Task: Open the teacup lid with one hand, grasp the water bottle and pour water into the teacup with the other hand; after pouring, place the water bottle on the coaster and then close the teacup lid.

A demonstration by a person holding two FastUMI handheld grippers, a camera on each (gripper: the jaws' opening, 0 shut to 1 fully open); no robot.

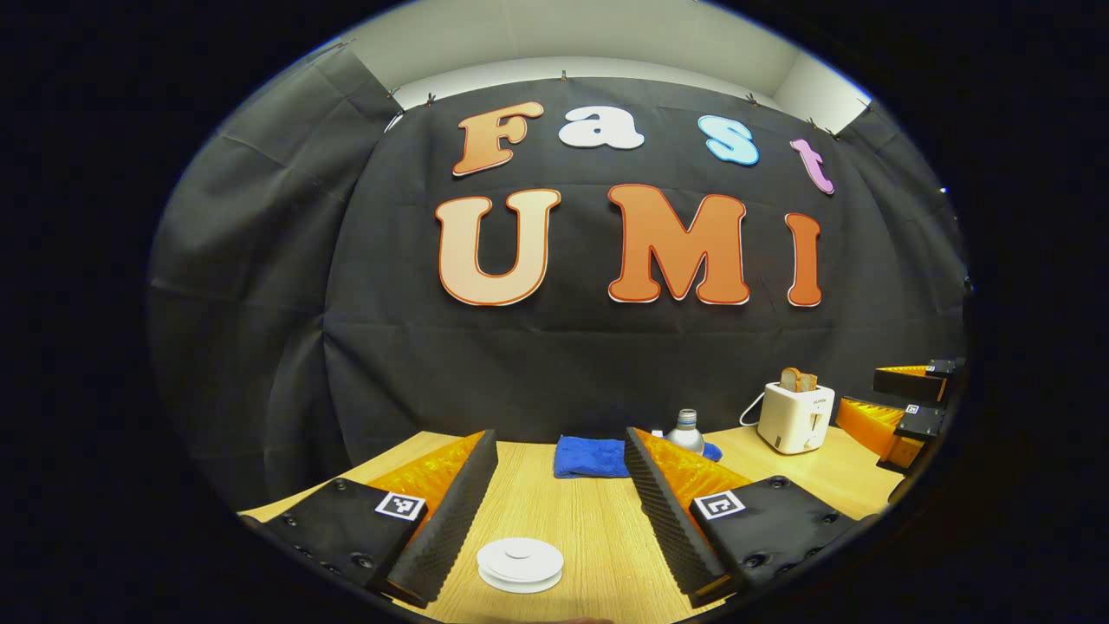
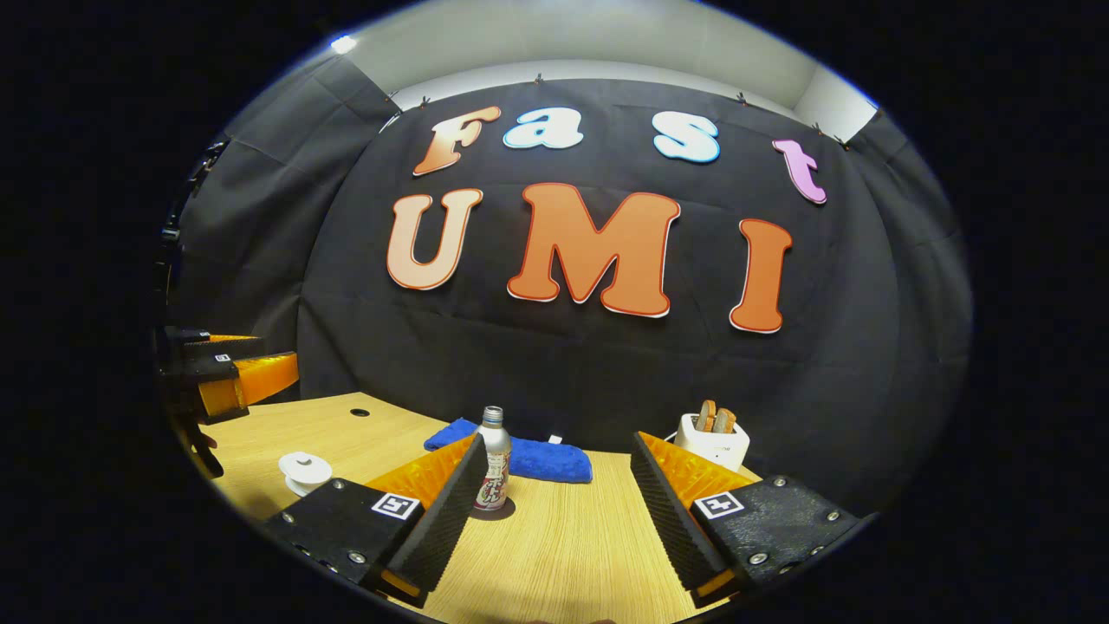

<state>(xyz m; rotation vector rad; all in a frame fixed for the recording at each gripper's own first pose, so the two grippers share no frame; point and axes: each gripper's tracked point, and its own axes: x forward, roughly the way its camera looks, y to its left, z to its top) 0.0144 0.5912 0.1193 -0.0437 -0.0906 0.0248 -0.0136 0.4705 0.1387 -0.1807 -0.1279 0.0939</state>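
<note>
In the left gripper view, the left gripper has its fingers spread, the lidded teacup low between them. In the right gripper view, teacup lower left, water bottle on its coaster lower centre, right gripper fingers apart and empty.

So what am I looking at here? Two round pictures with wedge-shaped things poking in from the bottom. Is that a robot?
No robot arm: a person carries a two-finger gripper in each hand, and each has a wide-angle camera looking forward along its own fingers. Those wedges are the fingers. The left gripper is open, and the lidded white teacup sits on the wooden table between its fingers. The right gripper is open too, facing the water bottle, which stands upright. Farther back lie a blue cloth and a white toaster with bread in it. Neither gripper holds anything. In the right gripper view, the left gripper also appears, far off to the left.
</note>
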